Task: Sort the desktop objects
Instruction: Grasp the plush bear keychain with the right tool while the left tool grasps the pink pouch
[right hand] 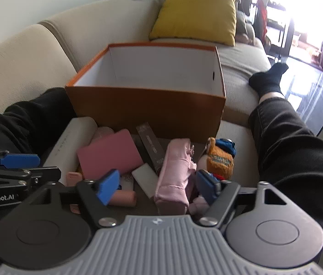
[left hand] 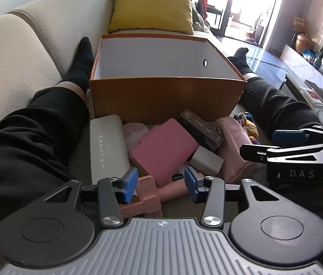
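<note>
An empty orange box [left hand: 166,96] [right hand: 147,105] with white inside stands on the sofa between a person's legs. In front of it lies a pile: a white case [left hand: 106,146] [right hand: 69,142], a pink card holder [left hand: 163,151] [right hand: 108,153], a dark slim box [left hand: 202,126] [right hand: 150,144], a pink pouch [left hand: 237,146] [right hand: 175,174], a white block [left hand: 207,160] [right hand: 145,178], an orange plush toy [right hand: 221,160] and a pink tube [right hand: 122,198]. My left gripper [left hand: 160,183] is open above the pile's near edge. My right gripper [right hand: 156,183] is open over the pink pouch, holding nothing.
A yellow cushion [left hand: 152,4] [right hand: 195,13] sits behind the box on the beige sofa [left hand: 23,45]. The person's black-trousered legs [left hand: 23,142] [right hand: 294,151] flank the pile. A dark floor and a low cabinet [left hand: 310,84] lie to the right.
</note>
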Demonstrator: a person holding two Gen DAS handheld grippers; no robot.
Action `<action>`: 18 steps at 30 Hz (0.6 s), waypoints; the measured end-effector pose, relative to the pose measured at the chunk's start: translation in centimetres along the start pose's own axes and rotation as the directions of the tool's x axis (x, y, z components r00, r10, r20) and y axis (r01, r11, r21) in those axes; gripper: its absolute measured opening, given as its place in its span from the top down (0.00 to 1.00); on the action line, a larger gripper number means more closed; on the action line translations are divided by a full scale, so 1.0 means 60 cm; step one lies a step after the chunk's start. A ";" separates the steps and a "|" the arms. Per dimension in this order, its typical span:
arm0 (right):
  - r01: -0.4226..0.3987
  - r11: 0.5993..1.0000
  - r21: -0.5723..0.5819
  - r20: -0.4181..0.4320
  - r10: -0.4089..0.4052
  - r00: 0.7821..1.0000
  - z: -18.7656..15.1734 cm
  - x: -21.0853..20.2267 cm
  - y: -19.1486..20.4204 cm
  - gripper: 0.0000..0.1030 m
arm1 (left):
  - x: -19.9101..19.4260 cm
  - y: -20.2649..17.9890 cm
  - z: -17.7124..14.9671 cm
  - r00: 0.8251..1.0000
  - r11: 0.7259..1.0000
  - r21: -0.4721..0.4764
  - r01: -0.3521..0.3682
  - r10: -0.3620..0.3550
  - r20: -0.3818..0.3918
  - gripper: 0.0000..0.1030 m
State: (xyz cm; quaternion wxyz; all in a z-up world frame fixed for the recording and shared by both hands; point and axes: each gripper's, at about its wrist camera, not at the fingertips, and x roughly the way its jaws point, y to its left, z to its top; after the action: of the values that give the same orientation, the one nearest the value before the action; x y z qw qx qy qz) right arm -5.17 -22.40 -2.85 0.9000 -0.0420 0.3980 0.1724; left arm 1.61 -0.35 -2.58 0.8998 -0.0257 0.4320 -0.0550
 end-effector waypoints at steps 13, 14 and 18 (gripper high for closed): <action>0.079 0.992 0.094 -0.096 -0.070 0.993 0.015 0.053 -0.111 0.51 | 0.094 -0.075 0.075 0.971 0.974 0.024 0.224 -0.221 -0.086 0.52; 0.075 0.993 0.090 -0.109 -0.065 0.992 0.014 0.060 -0.115 0.53 | 0.106 -0.081 0.079 0.966 0.971 0.021 0.240 -0.237 -0.103 0.52; 0.040 0.997 0.073 -0.149 -0.028 0.988 0.009 0.083 -0.128 0.54 | 0.146 -0.098 0.091 0.948 0.960 -0.010 0.280 -0.277 -0.157 0.52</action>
State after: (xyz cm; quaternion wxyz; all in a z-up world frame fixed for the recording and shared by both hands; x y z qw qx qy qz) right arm 0.97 -28.08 -6.59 0.8719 -0.0271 0.4691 0.1382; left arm 10.85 -7.29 -5.41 0.8464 -0.0762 0.4931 -0.1860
